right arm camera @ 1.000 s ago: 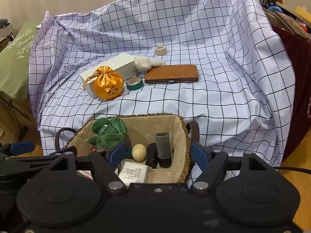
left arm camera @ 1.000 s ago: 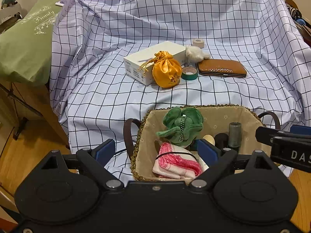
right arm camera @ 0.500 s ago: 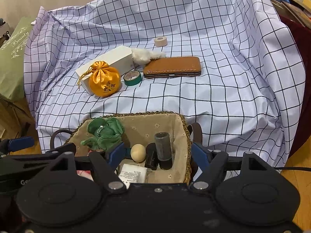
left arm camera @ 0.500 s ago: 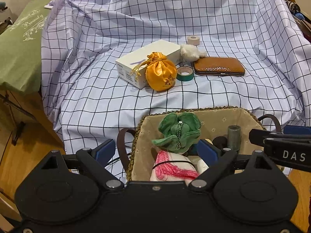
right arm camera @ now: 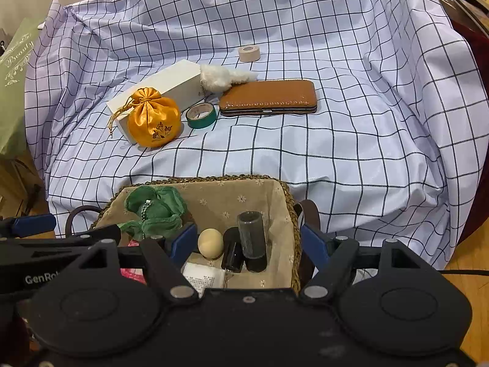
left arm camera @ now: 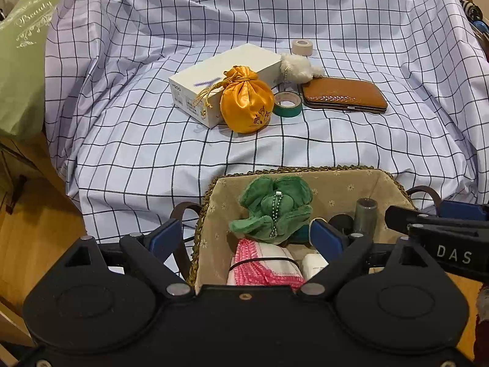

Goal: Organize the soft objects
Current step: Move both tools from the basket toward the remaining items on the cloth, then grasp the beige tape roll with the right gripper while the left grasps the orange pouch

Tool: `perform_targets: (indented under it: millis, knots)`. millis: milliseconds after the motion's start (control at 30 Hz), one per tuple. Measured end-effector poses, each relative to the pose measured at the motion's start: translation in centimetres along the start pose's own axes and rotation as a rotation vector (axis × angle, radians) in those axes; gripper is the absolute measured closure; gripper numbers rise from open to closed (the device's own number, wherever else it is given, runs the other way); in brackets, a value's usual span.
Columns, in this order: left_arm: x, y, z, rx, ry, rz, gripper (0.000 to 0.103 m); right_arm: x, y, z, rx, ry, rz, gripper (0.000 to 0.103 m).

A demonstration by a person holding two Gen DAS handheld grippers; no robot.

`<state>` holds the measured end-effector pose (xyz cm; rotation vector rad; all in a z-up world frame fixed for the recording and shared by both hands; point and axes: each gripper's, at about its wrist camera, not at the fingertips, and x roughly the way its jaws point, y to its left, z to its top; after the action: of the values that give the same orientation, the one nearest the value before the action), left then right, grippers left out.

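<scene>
- Left gripper [left arm camera: 246, 238]: lower centre of the left wrist view, jaws wide, one blue pad each side of the basket's left wall, pressing on nothing.
- Right gripper [right arm camera: 246, 244]: lower centre of the right wrist view, jaws about half spread, straddling the basket's right wall; whether the pads touch it, cannot tell.
- Basket [left arm camera: 305, 171]: woven, beige lining, dark loop handles, lower centre in both views, at the near edge of the checked sheet [left arm camera: 152, 159].
- In the basket: green plush [left arm camera: 272, 211] with a bead chain, upper left of the interior; pink-and-white knit bundle [left arm camera: 262, 270] below it with a black band round it.
- Also in the basket, right wrist view: cream egg-shaped ball [right arm camera: 210, 243], dark cylinder [right arm camera: 251, 234] upright, black bottle [right arm camera: 233, 252], white label packet [right arm camera: 203, 278].
- On the sheet, mid frame: orange drawstring pouch [left arm camera: 247, 104] leaning against a white box [left arm camera: 214, 73].
- White fluffy charm [left arm camera: 298, 67] at the box's right end, just beside a brown case [left arm camera: 342, 96].
- Green tape roll [left arm camera: 287, 104] between pouch and case; beige tape roll [left arm camera: 302, 47] further back.
- Green bag [left arm camera: 21, 46] with "Beauty" lettering, upper left of frame.
</scene>
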<state>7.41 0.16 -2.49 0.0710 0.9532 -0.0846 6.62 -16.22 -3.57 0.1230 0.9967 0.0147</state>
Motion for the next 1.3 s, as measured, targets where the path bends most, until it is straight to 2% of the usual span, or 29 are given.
perform_targets:
  millis: [367, 700, 1300]
  knots:
    - [1.1, 0.6, 1.8, -0.014, 0.009, -0.018, 0.014, 1.5, 0.0, 1.9, -0.023, 0.007, -0.016, 0.028]
    - [2.9, 0.4, 4.8, -0.001, -0.020, -0.014, 0.014, 2.9, -0.7, 4.8, -0.041, -0.029, -0.045, 0.028]
    - [8.0, 0.7, 9.4, -0.052, -0.048, -0.015, 0.014, 6.9, -1.0, 13.1, -0.089, -0.137, -0.069, 0.027]
